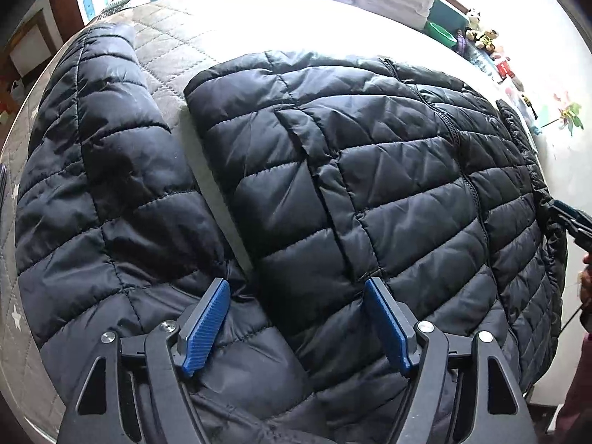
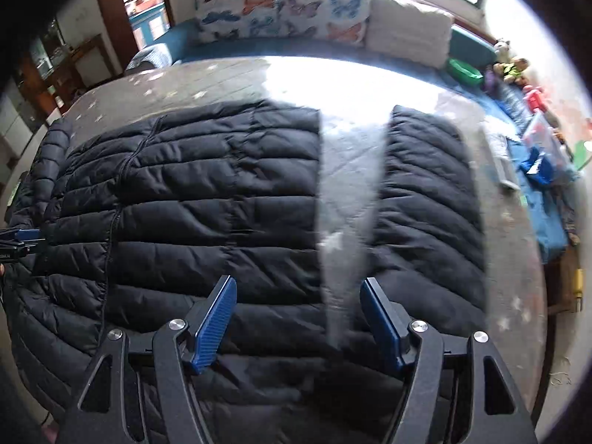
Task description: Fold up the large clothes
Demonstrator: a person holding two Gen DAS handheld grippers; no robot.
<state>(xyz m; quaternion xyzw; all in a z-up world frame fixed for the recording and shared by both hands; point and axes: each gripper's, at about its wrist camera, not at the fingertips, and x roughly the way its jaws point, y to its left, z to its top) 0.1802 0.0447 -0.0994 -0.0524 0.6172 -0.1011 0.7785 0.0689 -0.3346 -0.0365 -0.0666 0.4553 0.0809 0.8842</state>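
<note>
Item: black quilted puffer jacket [image 1: 370,170], the garment to be folded.
Location: lying spread on the bed [image 1: 177,55], over a grey quilted cover with pale stars; body in the middle, one sleeve [image 1: 111,170] out to the left in the left wrist view, the other sleeve [image 2: 425,199] out to the right in the right wrist view.
Lie of the garment: each sleeve sits apart from the body, with a strip of bedcover showing between them; the strips narrow toward the shoulders.
Left tool [image 1: 296,323]: jaws wide apart, nothing between the pads; poised over the junction of left sleeve and body.
Right tool [image 2: 298,322]: jaws wide apart, nothing gripped; poised over the junction of right sleeve and body. The right wrist view is blurred here.
Step in hand (judgement): a grasp at each shoulder or sleeve root, ahead of folding the sleeves inward.
Method advice: lower each tool until a full ridge of padding fills the jaws, not just the slippery shell; pinch both layers; carry each sleeve flat across the body; keep both sides even.
Surface: shiny, smooth fabric, lightly creased; stitched channels running across; seam line visible down the body.
Handling (judgement): puffy and springy, likely to slide and to spring back open once released.
</note>
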